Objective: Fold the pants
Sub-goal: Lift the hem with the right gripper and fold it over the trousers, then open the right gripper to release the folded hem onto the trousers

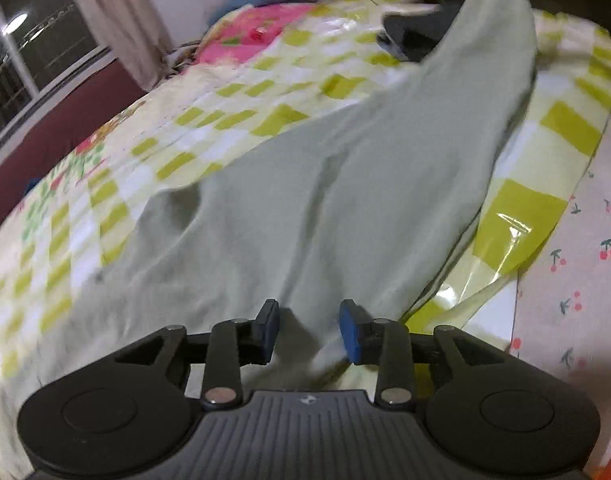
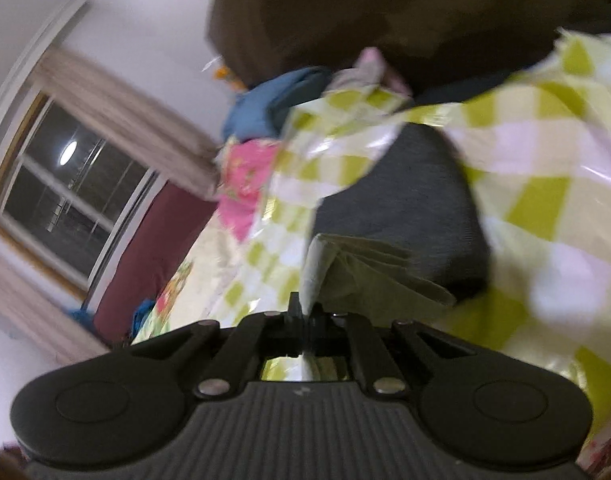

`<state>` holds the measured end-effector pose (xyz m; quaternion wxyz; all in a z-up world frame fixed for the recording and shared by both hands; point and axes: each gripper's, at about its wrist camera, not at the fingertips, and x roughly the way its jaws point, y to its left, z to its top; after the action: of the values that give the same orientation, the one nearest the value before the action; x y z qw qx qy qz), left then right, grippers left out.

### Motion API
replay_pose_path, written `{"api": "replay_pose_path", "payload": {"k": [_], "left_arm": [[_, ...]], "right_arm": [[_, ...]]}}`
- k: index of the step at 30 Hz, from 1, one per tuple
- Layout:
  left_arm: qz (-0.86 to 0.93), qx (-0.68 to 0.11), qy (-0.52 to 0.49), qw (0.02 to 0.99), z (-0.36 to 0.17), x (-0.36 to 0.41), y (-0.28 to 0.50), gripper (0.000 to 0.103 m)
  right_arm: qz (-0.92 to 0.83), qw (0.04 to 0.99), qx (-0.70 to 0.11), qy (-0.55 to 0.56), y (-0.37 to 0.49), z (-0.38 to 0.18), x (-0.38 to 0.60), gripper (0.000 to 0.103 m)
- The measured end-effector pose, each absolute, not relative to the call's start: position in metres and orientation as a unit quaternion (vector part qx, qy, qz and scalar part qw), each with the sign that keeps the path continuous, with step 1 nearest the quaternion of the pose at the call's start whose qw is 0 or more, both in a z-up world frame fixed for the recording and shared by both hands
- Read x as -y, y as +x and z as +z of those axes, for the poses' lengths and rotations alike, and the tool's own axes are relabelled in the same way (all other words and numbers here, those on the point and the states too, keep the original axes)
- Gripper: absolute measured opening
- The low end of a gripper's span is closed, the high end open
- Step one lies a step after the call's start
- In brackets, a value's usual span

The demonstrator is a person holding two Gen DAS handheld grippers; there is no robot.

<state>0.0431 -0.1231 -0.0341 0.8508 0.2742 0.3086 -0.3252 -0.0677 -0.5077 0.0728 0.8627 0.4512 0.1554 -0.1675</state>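
Lifting one end of the pale green pants [image 1: 345, 184] off the bed, the right gripper [image 2: 305, 312] had its jaws pinched tight on a bunched edge of the cloth, which fanned out in folds just past its tips. The rest of the garment lay stretched across the green-and-white checked cover [image 1: 233, 92], running from the raised far corner down to the near edge, where the left gripper [image 1: 309, 330] hovered over it. That one stood partly open, its blue pads [image 1: 351, 332] apart with cloth beneath and between them but nothing clamped, so far as I could tell.

It looked to me like the opening of a fold: one end taken up, the other not yet secured. The next move seemed to call for the left gripper to close on the near edge or pin it down, so the raised end could be carried over to meet it without dragging the whole garment or the slippery cover along.

A dark garment [image 2: 405, 196] lay beyond, clear of the work.
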Motion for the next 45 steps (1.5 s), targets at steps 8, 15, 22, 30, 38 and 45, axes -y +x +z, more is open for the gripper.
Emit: {"api": "replay_pose_path", "payload": {"k": [8, 15, 22, 30, 38, 45], "left_arm": [[-0.263, -0.289, 0.194, 0.900, -0.019, 0.068, 0.035, 0.049], [-0.207, -0.285, 0.121, 0.928, -0.018, -0.002, 0.030, 0.055], [-0.211, -0.296, 0.082, 0.928, -0.021, -0.034, 0.029, 0.056], [-0.231, -0.299, 0.068, 0.923, -0.028, -0.042, 0.033, 0.056], [-0.233, -0.300, 0.075, 0.922, -0.026, -0.047, 0.029, 0.056], [-0.234, -0.304, 0.073, 0.921, -0.019, -0.046, 0.031, 0.056]], "right_arm": [[0.003, 0.922, -0.243, 0.301, 0.029, 0.117, 0.346, 0.004], [0.154, 0.918, -0.322, 0.174, 0.115, 0.093, 0.159, 0.004], [0.239, 0.895, -0.376, 0.038, 0.125, 0.055, 0.012, 0.004], [0.245, 0.892, -0.380, 0.001, 0.109, 0.056, -0.035, 0.004], [0.301, 0.860, -0.399, -0.100, 0.111, 0.033, -0.102, 0.010], [0.352, 0.826, -0.440, -0.032, 0.112, 0.026, -0.089, 0.014]]}}
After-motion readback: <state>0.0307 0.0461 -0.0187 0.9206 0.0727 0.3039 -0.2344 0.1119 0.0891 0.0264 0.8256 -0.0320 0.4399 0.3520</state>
